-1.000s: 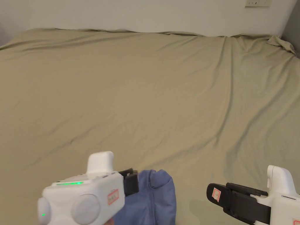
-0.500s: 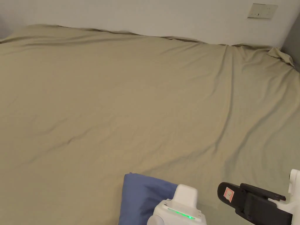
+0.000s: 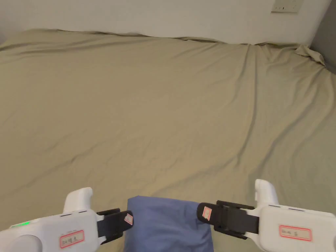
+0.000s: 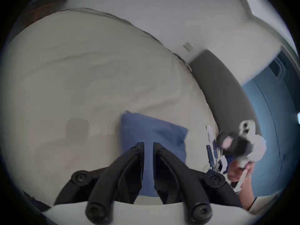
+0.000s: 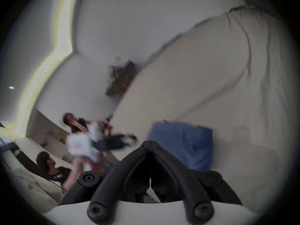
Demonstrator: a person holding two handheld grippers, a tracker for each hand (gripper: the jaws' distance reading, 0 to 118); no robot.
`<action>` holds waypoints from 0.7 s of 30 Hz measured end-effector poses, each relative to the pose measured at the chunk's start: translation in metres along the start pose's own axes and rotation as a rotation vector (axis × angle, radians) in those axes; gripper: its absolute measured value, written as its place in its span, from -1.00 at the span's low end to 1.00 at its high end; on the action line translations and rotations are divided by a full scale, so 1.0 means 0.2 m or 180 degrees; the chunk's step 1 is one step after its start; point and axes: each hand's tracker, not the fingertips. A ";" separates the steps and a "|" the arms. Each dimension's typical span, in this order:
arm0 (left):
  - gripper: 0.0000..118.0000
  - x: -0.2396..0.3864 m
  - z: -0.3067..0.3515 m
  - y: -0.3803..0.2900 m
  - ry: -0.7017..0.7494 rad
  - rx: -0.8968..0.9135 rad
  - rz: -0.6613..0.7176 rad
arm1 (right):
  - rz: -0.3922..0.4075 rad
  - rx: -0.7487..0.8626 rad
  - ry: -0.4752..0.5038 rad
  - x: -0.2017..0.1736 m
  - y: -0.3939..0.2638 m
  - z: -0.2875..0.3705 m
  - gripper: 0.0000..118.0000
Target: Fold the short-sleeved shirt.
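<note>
The blue short-sleeved shirt [image 3: 167, 224] lies as a compact folded rectangle on the khaki bed sheet [image 3: 164, 98], at the near edge of the head view. My left gripper [image 3: 127, 219] sits at its left edge and my right gripper [image 3: 202, 212] at its right edge, both pointing inward. In the left gripper view the jaws [image 4: 148, 145] stand a narrow gap apart, nothing between them, with the shirt [image 4: 155, 131] just beyond. In the right gripper view the jaws [image 5: 151, 143] meet at the tips, empty, and the shirt [image 5: 186, 140] lies ahead to the right.
The wide sheet stretches back to a white wall with a socket plate [image 3: 287, 6]. A grey headboard [image 3: 325, 36] stands at the right. In the blurred right gripper view two other people [image 5: 48, 165] are beyond the bed's side.
A second ago my left gripper held up a bunched end of the shirt. It carried that end over to the right, let go and drew back left. The shirt now lies flat and folded.
</note>
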 end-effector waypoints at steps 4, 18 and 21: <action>-0.83 -0.12 -0.01 0.03 -0.0247 0.0061 0.0204 | -0.0806 -0.0553 -0.0125 0.27 -0.08 -0.24 -0.96; 1.00 0.02 -0.35 -0.14 0.0060 -0.0284 -0.0440 | -0.1378 -0.0468 -0.0233 0.50 -0.13 -0.29 -0.96; 1.00 0.05 -0.45 -0.26 0.0059 -0.0531 -0.0490 | -0.1428 -0.0394 -0.0193 0.50 -0.16 -0.28 -0.96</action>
